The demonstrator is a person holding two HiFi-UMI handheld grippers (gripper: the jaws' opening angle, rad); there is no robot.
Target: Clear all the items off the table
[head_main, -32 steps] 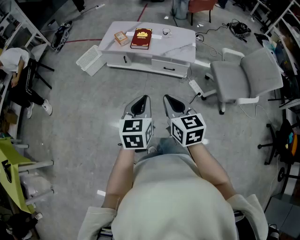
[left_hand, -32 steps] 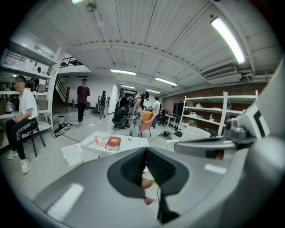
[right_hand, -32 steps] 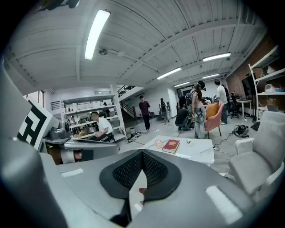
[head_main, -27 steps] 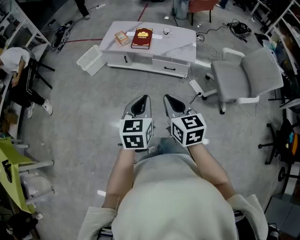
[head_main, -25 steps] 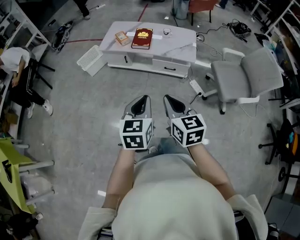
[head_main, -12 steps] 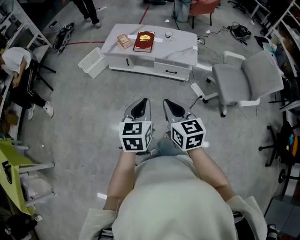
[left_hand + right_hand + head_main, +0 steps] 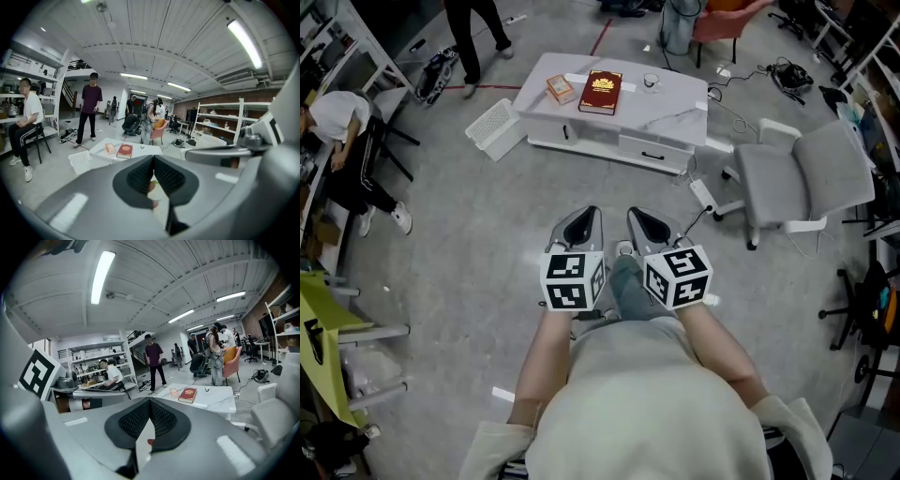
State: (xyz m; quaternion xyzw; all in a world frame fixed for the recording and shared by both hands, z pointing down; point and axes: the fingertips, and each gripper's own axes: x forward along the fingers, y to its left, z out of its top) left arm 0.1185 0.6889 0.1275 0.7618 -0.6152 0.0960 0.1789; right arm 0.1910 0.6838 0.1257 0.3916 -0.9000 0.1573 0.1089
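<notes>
A low white table [image 7: 670,105] stands ahead on the grey floor. On it lie a red book [image 7: 601,92], a small orange box [image 7: 560,89] and a small clear glass [image 7: 652,82]. My left gripper [image 7: 584,217] and right gripper [image 7: 637,218] hang side by side in front of my body, well short of the table. Both are shut with nothing between the fingers. In the left gripper view the book [image 7: 124,150] and box [image 7: 109,148] show beyond the shut gripper [image 7: 153,169]. In the right gripper view the book [image 7: 188,394] lies beyond the shut gripper [image 7: 149,414].
A white basket [image 7: 494,129] lies on the floor left of the table. A grey office chair [image 7: 806,173] and a power strip [image 7: 703,194] are to the right. One person [image 7: 478,33] stands at the table's far left; another [image 7: 333,131] sits at the left.
I have stepped toward the table, so it sits lower and nearer in the head view. A standing person has come into view at the upper left. Both grippers stay shut, side by side.
</notes>
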